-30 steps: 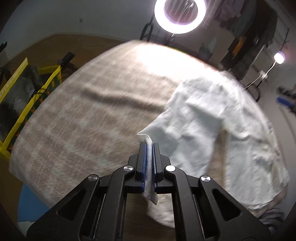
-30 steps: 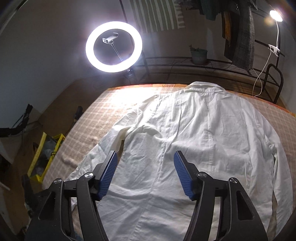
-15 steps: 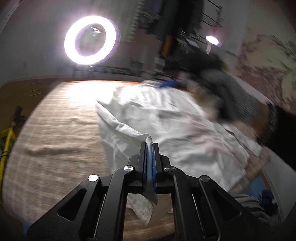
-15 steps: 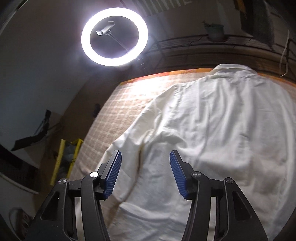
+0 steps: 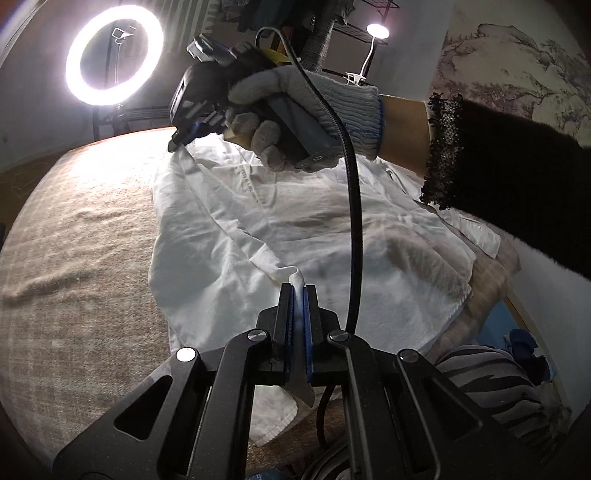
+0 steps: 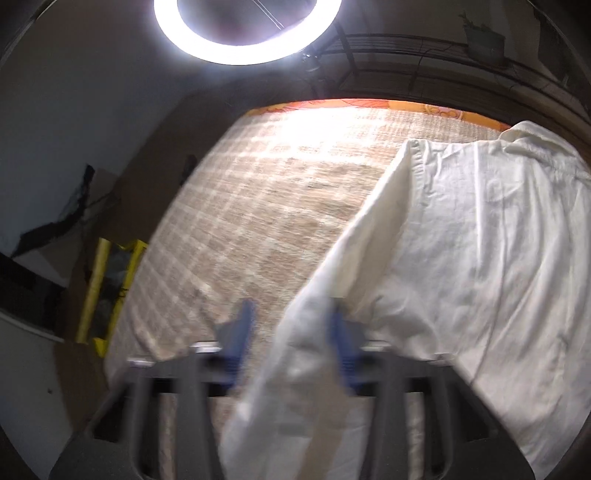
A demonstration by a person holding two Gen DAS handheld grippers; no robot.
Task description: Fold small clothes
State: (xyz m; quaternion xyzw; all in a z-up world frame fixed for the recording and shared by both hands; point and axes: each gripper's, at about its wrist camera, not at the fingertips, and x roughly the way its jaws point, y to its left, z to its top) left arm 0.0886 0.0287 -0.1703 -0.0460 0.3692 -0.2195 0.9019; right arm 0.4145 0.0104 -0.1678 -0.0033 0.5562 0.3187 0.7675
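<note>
A white shirt point(image 5: 314, 229) lies spread on a bed covered with a beige checked blanket point(image 5: 81, 258), well toward the right side of the blanket in the left wrist view, its collar end toward the far edge under a bright ring light point(image 5: 114, 61). The left tongs point(image 5: 297, 295) are clenched on a bunched piece of the shirt's sleeve; the white cloth stands up between the blue pads and a flap of it hangs out below them on the near side. Across the shirt, at its far left edge, the right tongs point(image 5: 177, 142) point down and touch the cloth at the folded shoulder, held by a hand in a grey knit glove point(image 5: 295, 122) with a dark fuzzy sleeve point(image 5: 517, 192) behind it; a black cable point(image 5: 356, 221) runs from that tool down to the near side. In the blurred right wrist view the right tongs point(image 6: 291, 332) have just been closing, a fold of the shirt's sleeve point(image 6: 314, 350) between the blue pads, though the blur hides whether they press it. A yellow-framed bin point(image 6: 110, 288) stands on the floor left of the bed, and a small lamp point(image 5: 376, 31) glows at the far right
</note>
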